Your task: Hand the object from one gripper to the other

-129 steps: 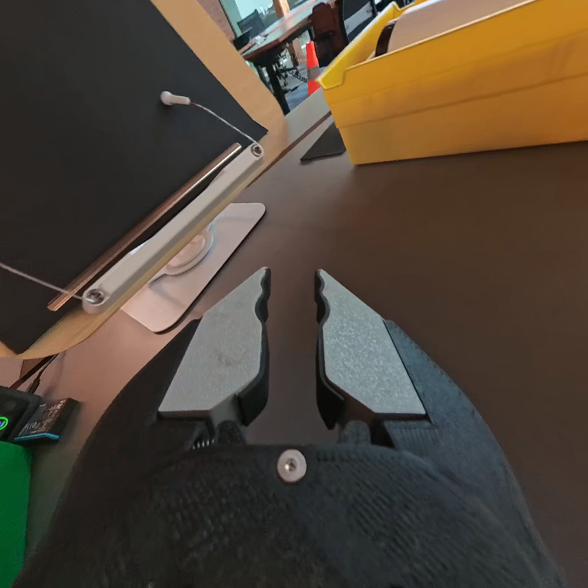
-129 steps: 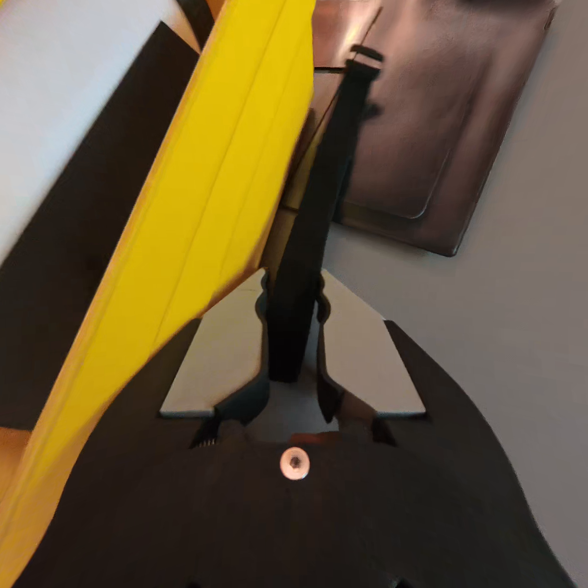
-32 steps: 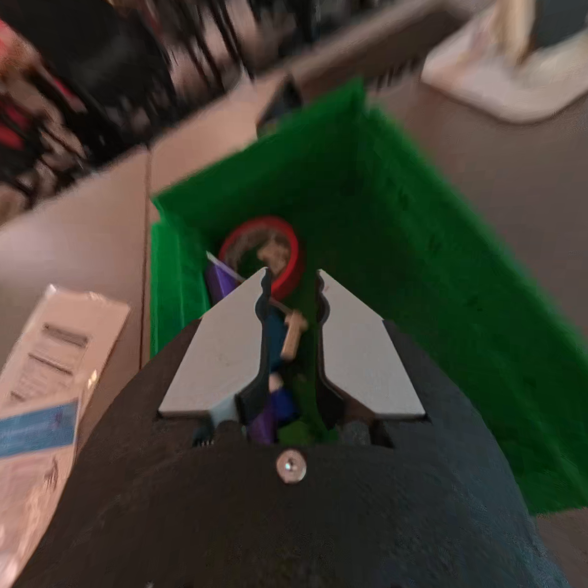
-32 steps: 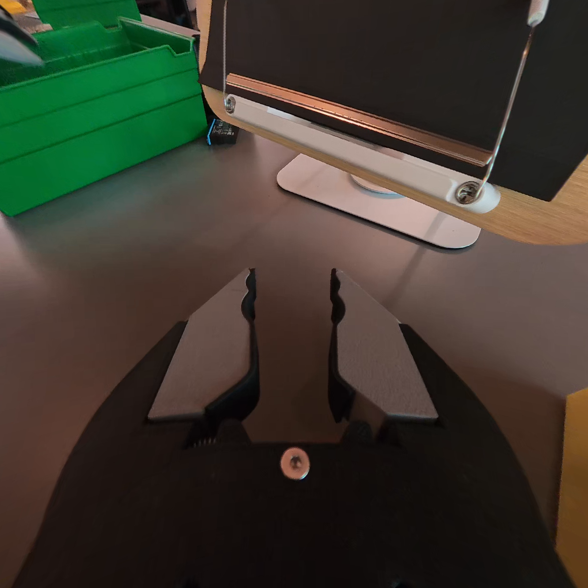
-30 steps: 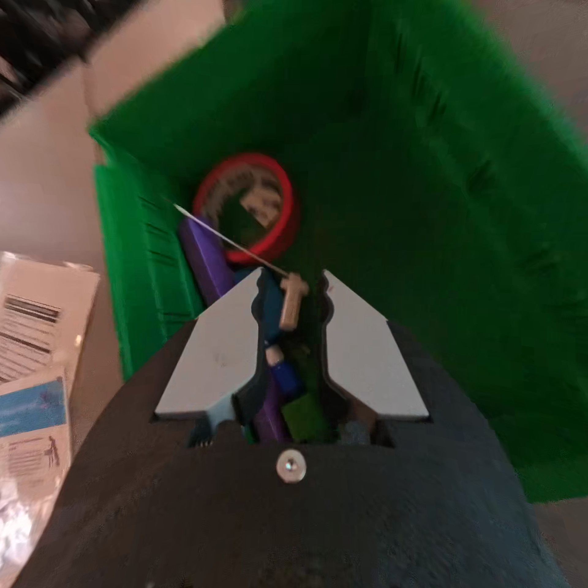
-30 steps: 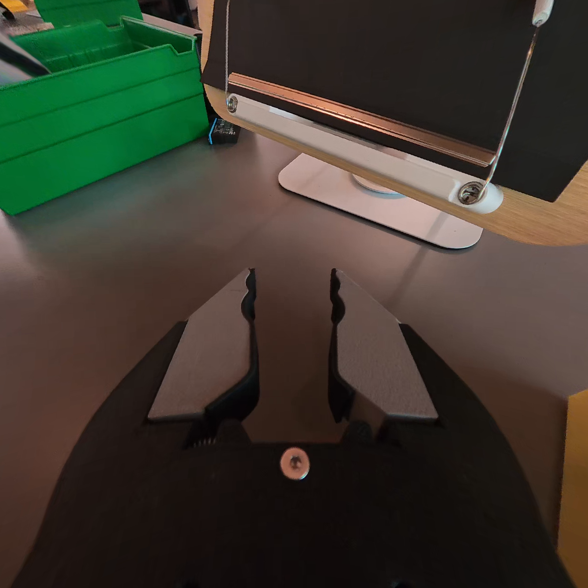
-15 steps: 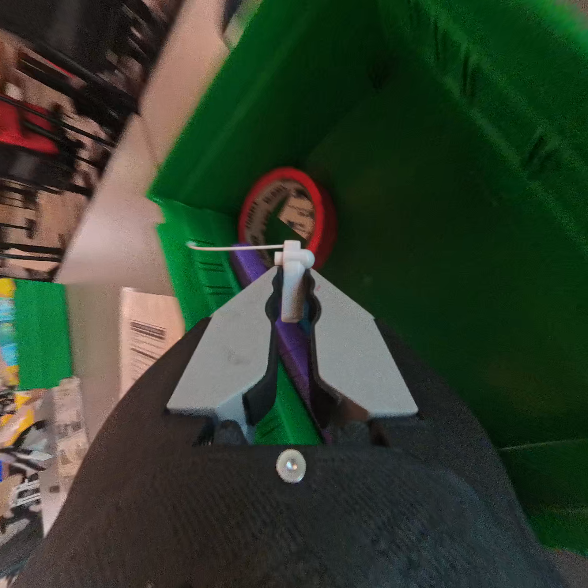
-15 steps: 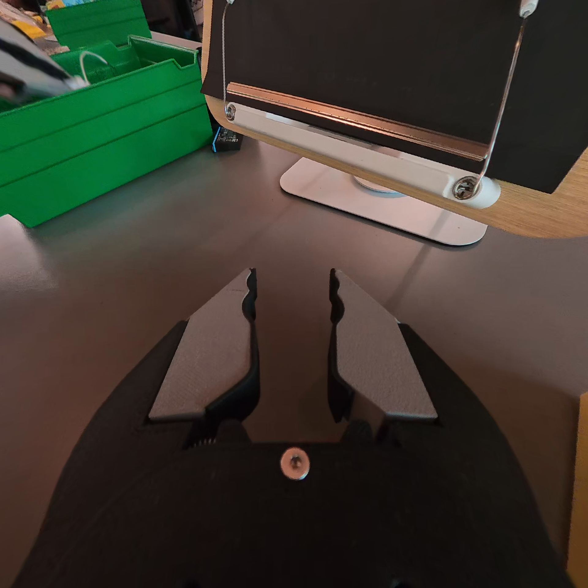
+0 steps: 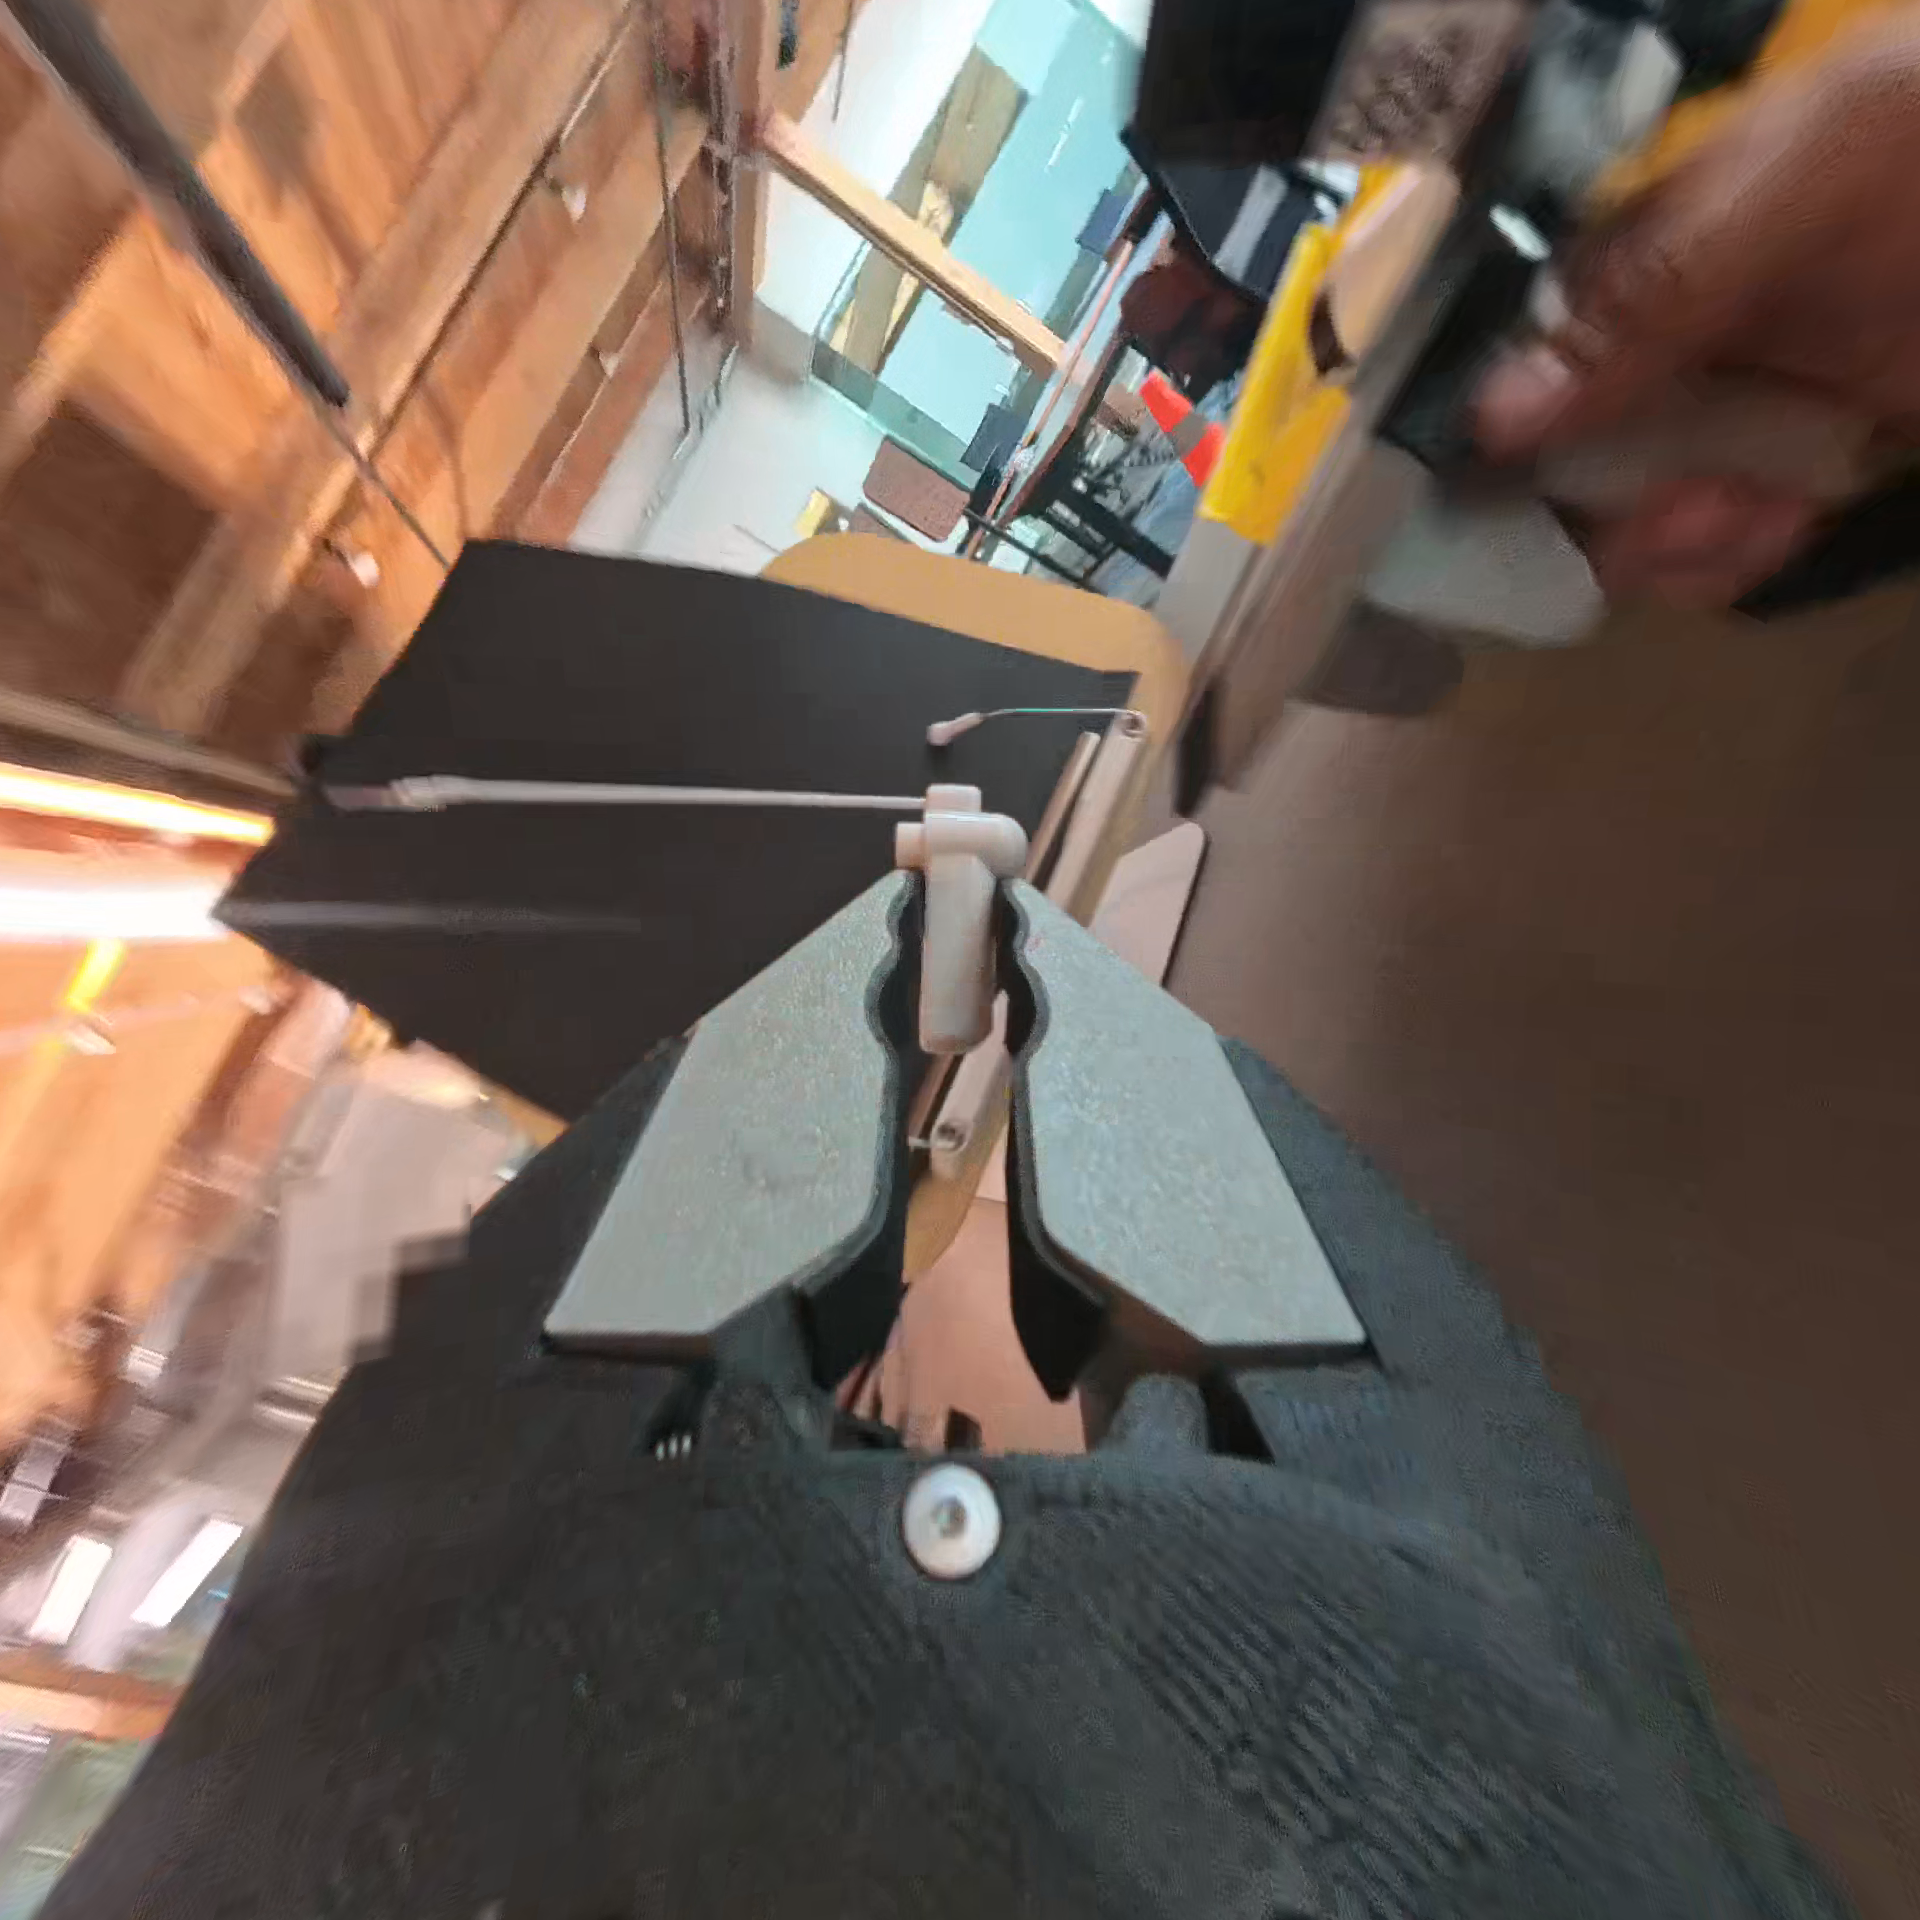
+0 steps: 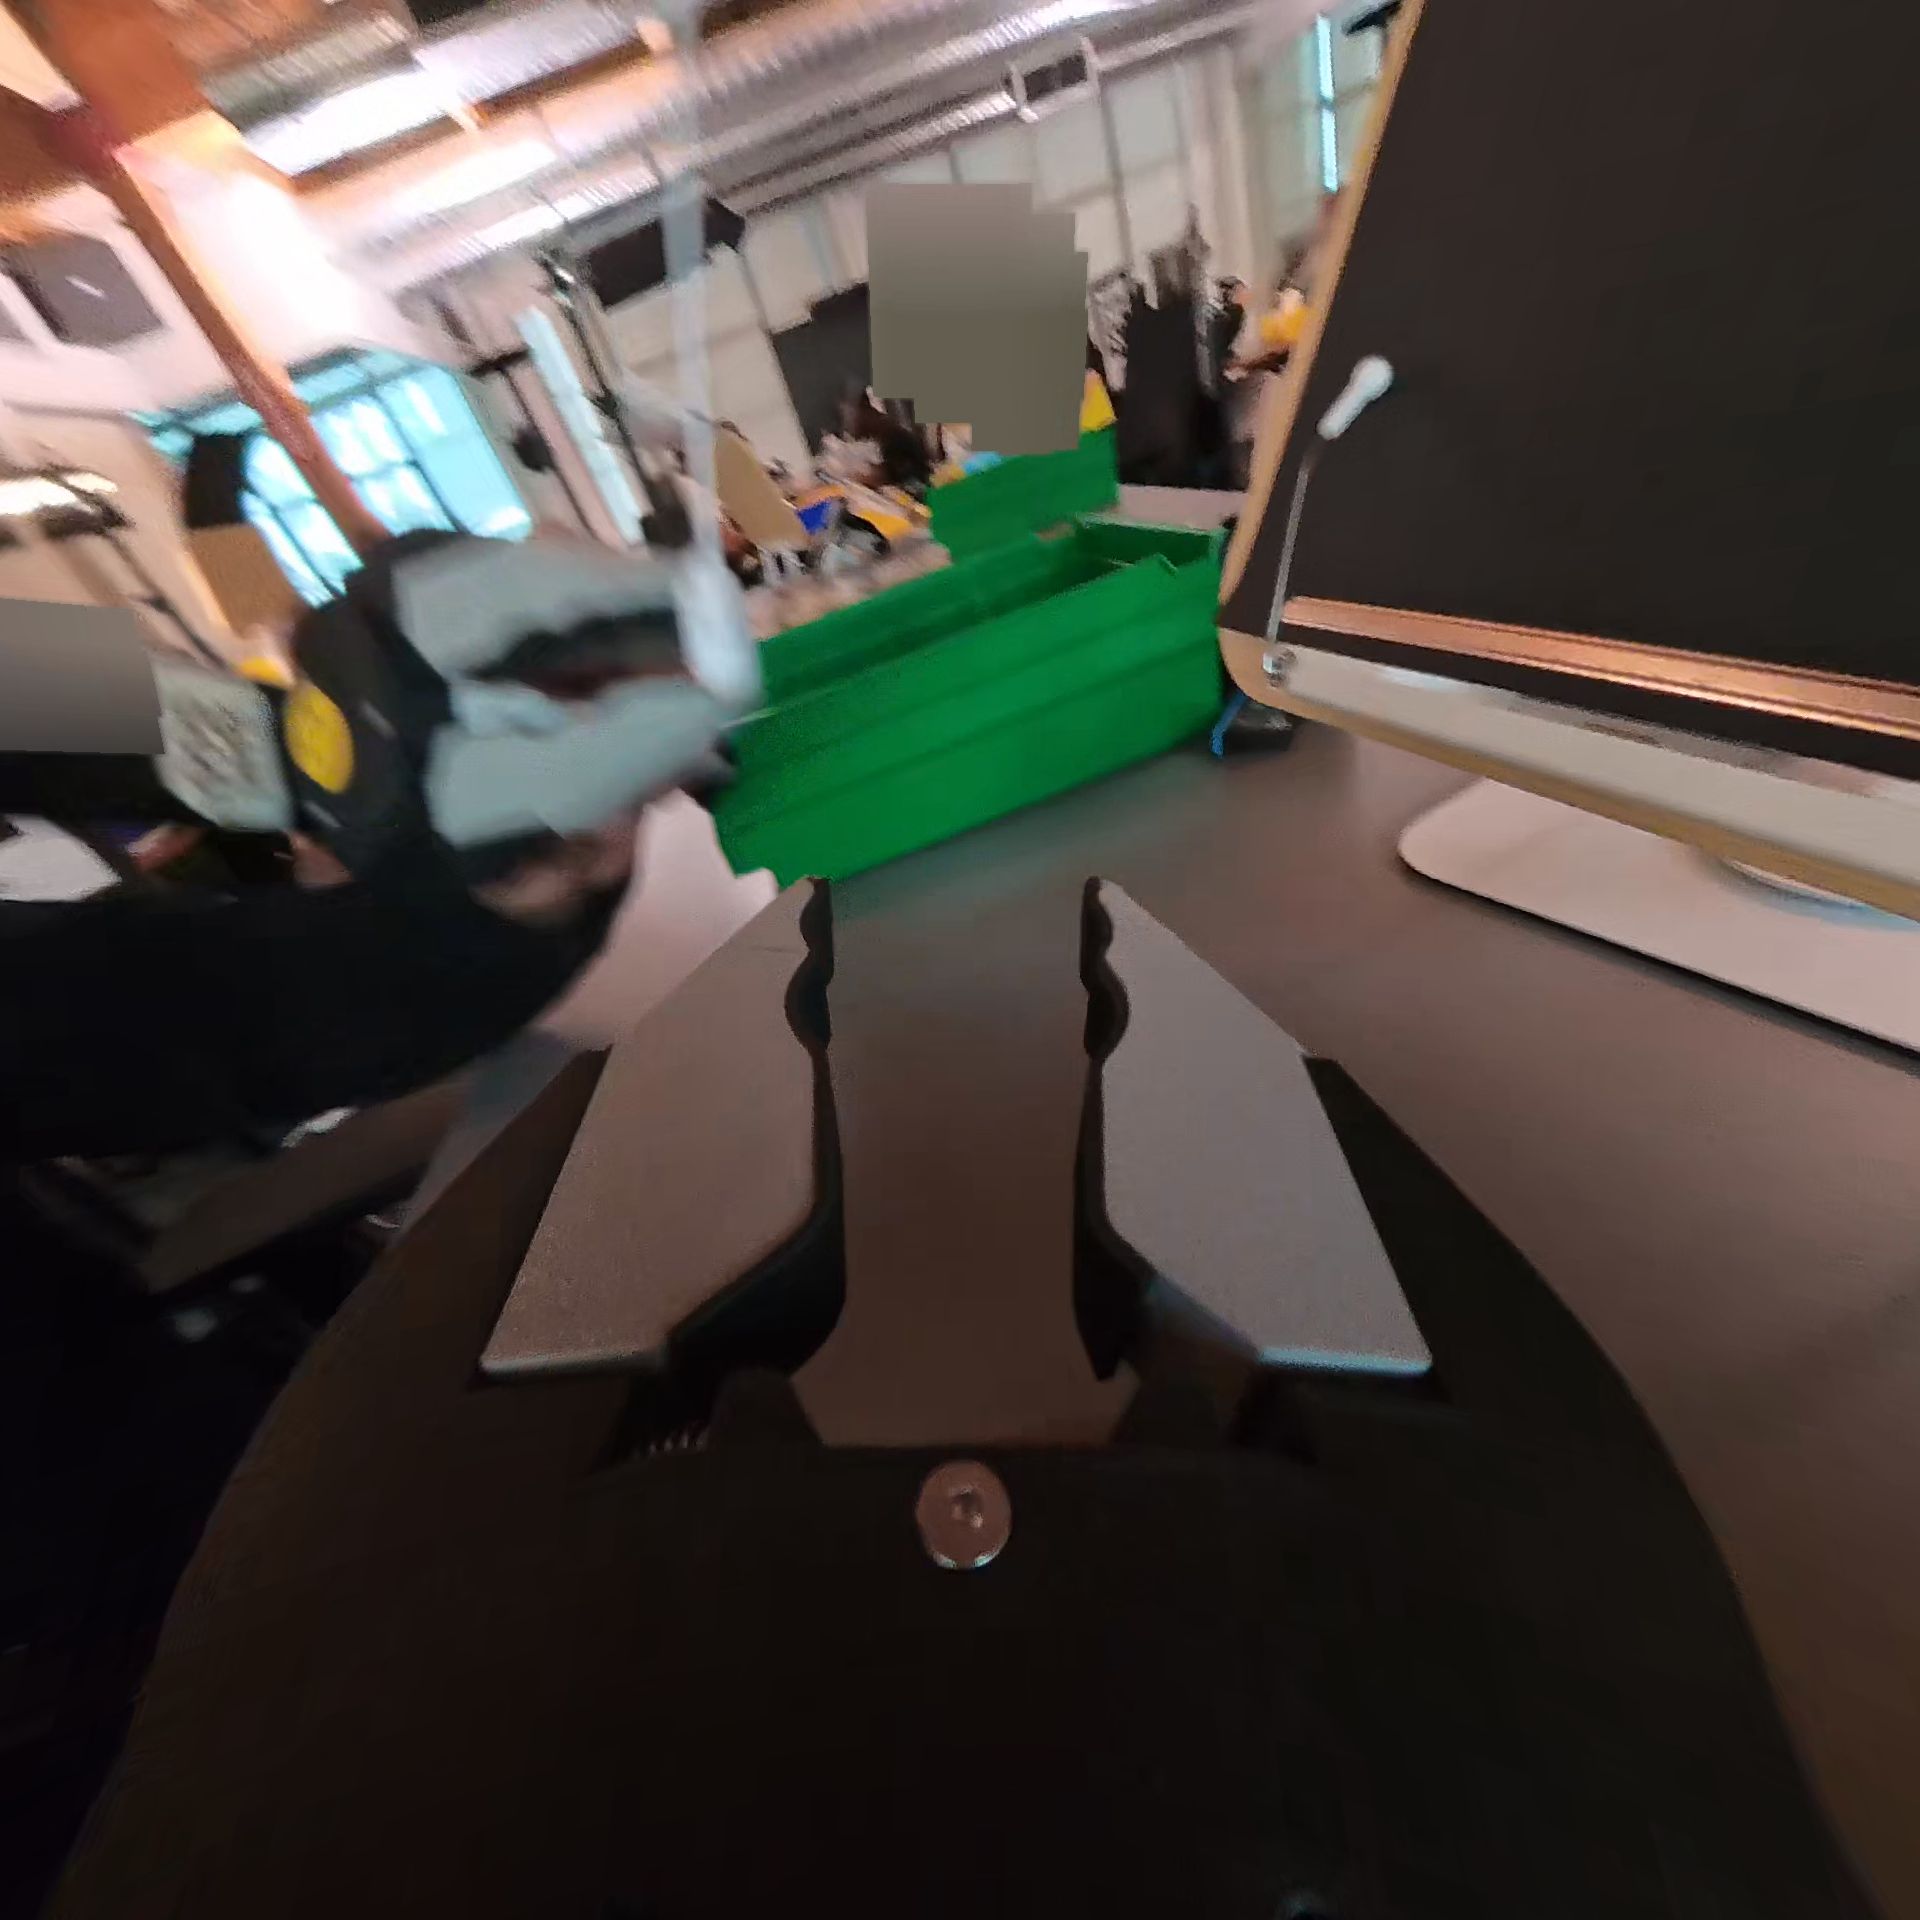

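1. We see the left tool [image 9: 961, 914] clamped on the object [image 9: 954, 935], a small pale plastic piece with a short stem and a knobbed head. The stem sits between the fingertips at the centre of the left wrist view, and a thin straight wire runs from the head toward the left of the frame.
2. We see the right tool [image 10: 956, 935] with its fingers apart and nothing between them, held low over the dark table [image 10: 1351, 1039]. At the upper right of the left wrist view, a blurred hand [image 9: 1714, 312] holds what we take to be this same tool.
3. We judge the step in hand to be the carry toward the handover: the object is held in the air, away from the green bin [image 10: 966, 717] at mid-frame in the right wrist view, and the two tools are well apart.
4. The next move calls for bringing the exposed head or wire between the right fingers, closing them, and only then releasing the left grip.
5. In the right wrist view the left tool [image 10: 665, 675] at mid left is smeared by motion; the object there is only a pale streak. We cannot tell how firmly the stem is seated. The far end of the wire is indistinct against the black panel [image 9: 623, 831].
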{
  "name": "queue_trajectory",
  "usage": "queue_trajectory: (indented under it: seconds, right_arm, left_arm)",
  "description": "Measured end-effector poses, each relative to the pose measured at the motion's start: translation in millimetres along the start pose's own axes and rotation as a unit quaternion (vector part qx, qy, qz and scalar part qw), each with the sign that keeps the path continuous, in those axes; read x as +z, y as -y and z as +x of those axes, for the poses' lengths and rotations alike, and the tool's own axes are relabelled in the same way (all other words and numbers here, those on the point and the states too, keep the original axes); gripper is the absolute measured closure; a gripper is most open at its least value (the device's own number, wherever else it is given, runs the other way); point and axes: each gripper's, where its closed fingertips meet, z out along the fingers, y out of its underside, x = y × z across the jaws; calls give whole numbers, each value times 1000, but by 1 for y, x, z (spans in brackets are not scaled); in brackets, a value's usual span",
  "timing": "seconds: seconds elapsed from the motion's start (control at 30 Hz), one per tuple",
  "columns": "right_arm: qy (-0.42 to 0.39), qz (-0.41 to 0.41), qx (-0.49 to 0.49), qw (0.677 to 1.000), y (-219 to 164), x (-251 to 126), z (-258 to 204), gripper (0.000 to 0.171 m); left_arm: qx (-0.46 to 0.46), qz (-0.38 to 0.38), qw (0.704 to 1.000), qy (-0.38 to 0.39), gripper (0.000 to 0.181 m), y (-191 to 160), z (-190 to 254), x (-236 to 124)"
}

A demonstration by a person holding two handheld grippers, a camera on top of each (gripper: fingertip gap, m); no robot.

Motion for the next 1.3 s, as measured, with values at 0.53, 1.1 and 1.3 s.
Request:
queue_trajectory:
  seconds: [0.53, 1.1, 1.3]
  right_arm:
    - [75, -42, 49, 995, -20, 9, -14, 136]
    - [21, -69, 58, 996, -34, 11, -1, 164]
    - [17, -74, 58, 995, -35, 11, 0, 165]
  left_arm:
    - [-42, 14, 992, -115, 170, -21, 79, 23]
    - [-62, 0, 989, -133, 170, -24, 91, 24]
    - [-61, -2, 989, -134, 170, -26, 92, 24]
